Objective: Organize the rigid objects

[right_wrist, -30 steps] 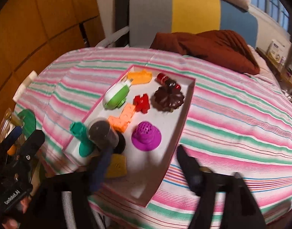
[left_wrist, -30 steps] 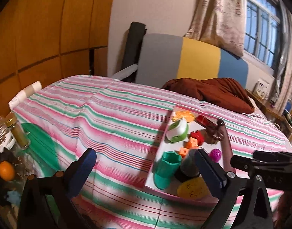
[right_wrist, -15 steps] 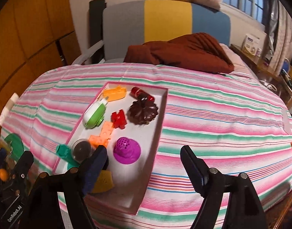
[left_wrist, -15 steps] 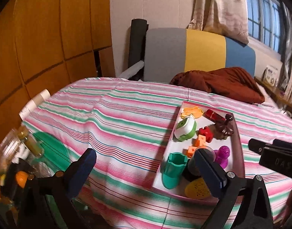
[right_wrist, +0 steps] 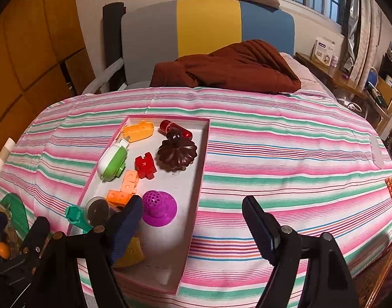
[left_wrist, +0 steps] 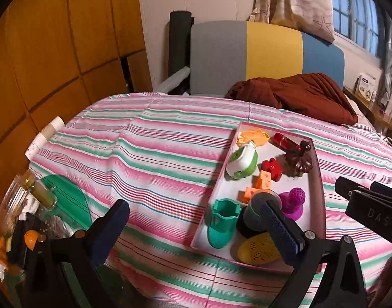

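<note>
Over the last second we have drawn both grippers up and back from the shallow pink-rimmed white tray, so more of the striped bedspread shows around it; we judge this a stepping back to survey, though the tray's fullness fits either sorting begun or sorting finished. Our left gripper and right gripper both stand spread wide, holding nothing. In the tray lie the brown fluted mould, purple perforated plastic dome and green-and-white oval case, just beyond our right gripper's left finger.
</note>
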Tool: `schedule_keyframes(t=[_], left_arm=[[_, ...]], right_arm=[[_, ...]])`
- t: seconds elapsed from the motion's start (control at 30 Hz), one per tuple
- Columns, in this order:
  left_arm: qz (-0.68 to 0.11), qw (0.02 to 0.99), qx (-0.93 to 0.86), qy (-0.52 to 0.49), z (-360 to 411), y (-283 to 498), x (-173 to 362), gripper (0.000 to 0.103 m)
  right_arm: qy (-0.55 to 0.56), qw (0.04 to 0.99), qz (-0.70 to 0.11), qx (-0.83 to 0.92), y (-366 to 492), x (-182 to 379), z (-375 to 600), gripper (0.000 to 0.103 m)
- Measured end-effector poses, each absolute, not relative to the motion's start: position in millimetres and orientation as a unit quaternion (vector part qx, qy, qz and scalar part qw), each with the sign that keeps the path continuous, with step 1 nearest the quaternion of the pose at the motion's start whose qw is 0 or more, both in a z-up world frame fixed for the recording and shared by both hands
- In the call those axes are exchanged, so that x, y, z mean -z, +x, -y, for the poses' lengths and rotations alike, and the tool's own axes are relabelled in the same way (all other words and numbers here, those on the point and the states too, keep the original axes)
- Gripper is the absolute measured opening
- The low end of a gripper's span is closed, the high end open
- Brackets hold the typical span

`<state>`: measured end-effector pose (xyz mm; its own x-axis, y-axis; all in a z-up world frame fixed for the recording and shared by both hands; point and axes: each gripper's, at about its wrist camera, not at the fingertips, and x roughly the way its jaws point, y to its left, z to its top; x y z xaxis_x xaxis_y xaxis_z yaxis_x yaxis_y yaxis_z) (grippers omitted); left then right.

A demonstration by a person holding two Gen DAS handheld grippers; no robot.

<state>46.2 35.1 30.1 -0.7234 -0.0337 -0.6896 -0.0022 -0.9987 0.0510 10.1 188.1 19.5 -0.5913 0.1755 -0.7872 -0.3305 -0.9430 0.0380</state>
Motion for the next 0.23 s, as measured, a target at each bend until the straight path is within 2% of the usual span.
schedule_keyframes(t=[0.23], left_arm=[[0.032, 0.001, 0.927, 0.374, -42.0, 47.3, -28.4, 0.103]], right_arm=[[-0.436, 0.141, -0.098, -0.884, 9.1, -15.3, -191.9, 0.081]])
